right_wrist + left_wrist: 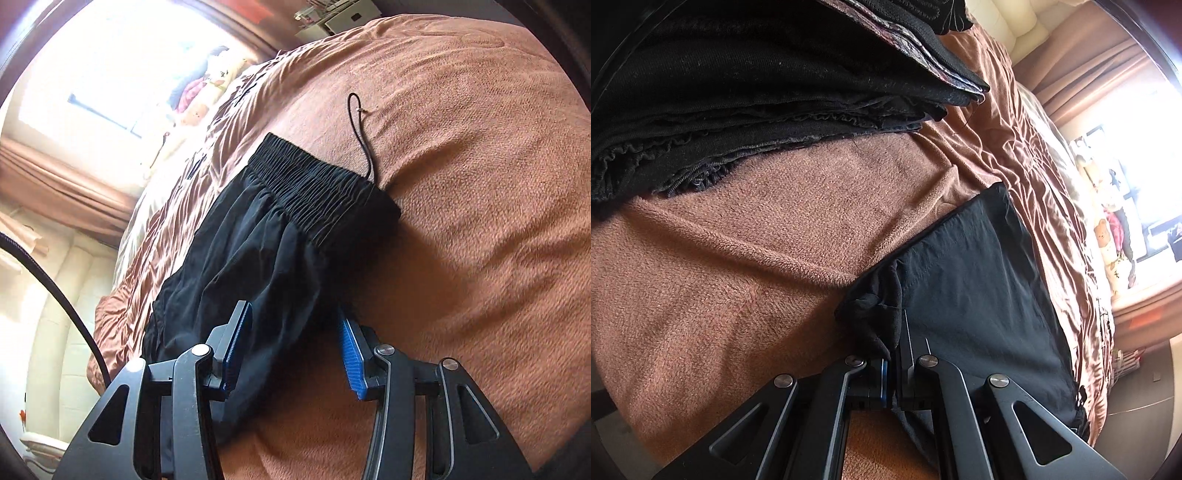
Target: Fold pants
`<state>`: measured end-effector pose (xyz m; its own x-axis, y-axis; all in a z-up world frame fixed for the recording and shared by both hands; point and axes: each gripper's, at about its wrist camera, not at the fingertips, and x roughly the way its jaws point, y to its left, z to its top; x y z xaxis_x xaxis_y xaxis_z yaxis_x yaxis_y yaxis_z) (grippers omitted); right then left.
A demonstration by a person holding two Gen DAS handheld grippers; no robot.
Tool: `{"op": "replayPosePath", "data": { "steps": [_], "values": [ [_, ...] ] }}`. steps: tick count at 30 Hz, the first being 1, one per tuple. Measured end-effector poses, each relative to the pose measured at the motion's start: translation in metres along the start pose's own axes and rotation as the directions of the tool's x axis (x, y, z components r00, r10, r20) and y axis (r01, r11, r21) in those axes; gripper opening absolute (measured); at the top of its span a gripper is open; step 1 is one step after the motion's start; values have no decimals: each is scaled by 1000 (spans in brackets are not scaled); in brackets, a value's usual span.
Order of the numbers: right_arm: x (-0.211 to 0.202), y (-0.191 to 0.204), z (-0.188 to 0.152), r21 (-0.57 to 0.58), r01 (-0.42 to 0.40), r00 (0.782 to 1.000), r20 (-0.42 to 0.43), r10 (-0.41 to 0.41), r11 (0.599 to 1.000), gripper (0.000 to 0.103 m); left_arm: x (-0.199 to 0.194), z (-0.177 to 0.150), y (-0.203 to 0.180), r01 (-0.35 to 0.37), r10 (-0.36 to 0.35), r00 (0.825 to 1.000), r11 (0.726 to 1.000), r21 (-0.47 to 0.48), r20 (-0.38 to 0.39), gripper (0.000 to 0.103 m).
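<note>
On the brown bed [480, 184] lie black pants [258, 251], folded lengthwise, gathered elastic waistband [321, 192] flat, cord trailing. Left tool [897, 369] pinches their bunched edge; right tool [291, 350] gapes over them.

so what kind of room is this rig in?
Most likely a bedroom. The pants lie on a bed with a brown fleece blanket, a padded cream headboard stands behind it, and brown curtains frame a bright window. A stack of folded dark clothes sits on the blanket too.
</note>
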<state>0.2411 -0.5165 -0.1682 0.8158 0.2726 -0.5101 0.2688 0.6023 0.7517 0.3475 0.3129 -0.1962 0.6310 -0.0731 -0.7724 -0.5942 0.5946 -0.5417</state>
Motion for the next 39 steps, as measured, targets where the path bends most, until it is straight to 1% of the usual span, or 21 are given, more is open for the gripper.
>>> {"op": "replayPosePath", "data": {
  "steps": [5, 6, 9, 12, 16, 20, 22, 23, 24, 25, 27, 31, 36, 39],
  "values": [
    [1, -12, 3, 43, -4, 1000, 15, 4, 999, 43, 0, 1, -2, -13, 13, 1000, 1000, 1, -2, 2],
    [1, -13, 5, 43, 6, 1000, 23, -7, 999, 35, 0, 1, -2, -14, 14, 1000, 1000, 1, -3, 2],
    [-2, -14, 3, 62, 23, 999, 24, -25, 998, 21, 0, 1, -3, -12, 12, 1000, 1000, 0, -2, 2],
    [-15, -4, -4, 31, 33, 998, 52, -35, 999, 17, -2, 2, -4, -4, 4, 1000, 1000, 5, -4, 2],
    [-35, -9, -19, 45, 46, 996, 74, -49, 998, 16, -5, 3, -4, 30, -30, 1000, 999, 11, -9, 2],
    [-36, -5, -31, 34, 77, 993, 88, -80, 996, 16, -7, 5, -5, 64, -64, 998, 998, 24, -16, 2],
    [-35, -2, -34, 45, 87, 993, 72, -90, 995, 18, -6, 6, -5, 82, -82, 996, 996, 23, -21, 2],
    [-35, 0, -37, 46, 97, 993, 59, -100, 994, 20, -6, 7, -4, 91, -91, 996, 996, 23, -23, 2],
    [-35, 7, -35, 46, 111, 992, 49, -113, 993, 25, -6, 8, -3, 104, -103, 994, 994, 21, -26, 2],
    [-37, 11, -38, 40, 129, 991, 39, -130, 991, 26, -5, 9, -2, 116, -116, 993, 993, 19, -29, 2],
    [-43, 25, -43, 10, 134, 991, 23, -134, 991, 27, -5, 10, 1, 139, -139, 990, 990, 12, -35, 2],
    [-60, 61, -61, -89, 140, 990, 7, -140, 986, 27, -4, 9, 6, 171, -171, 984, 985, -5, -47, 2],
    [-68, 108, -87, -206, 107, 994, -12, -112, 973, 27, -1, 7, 10, 205, -206, 977, 979, -18, -63, 2],
    [-59, 129, -99, -259, 84, 994, -39, -97, 962, 27, -2, 7, 12, 227, -228, 972, 974, -27, -64, 2]
  ]
}}
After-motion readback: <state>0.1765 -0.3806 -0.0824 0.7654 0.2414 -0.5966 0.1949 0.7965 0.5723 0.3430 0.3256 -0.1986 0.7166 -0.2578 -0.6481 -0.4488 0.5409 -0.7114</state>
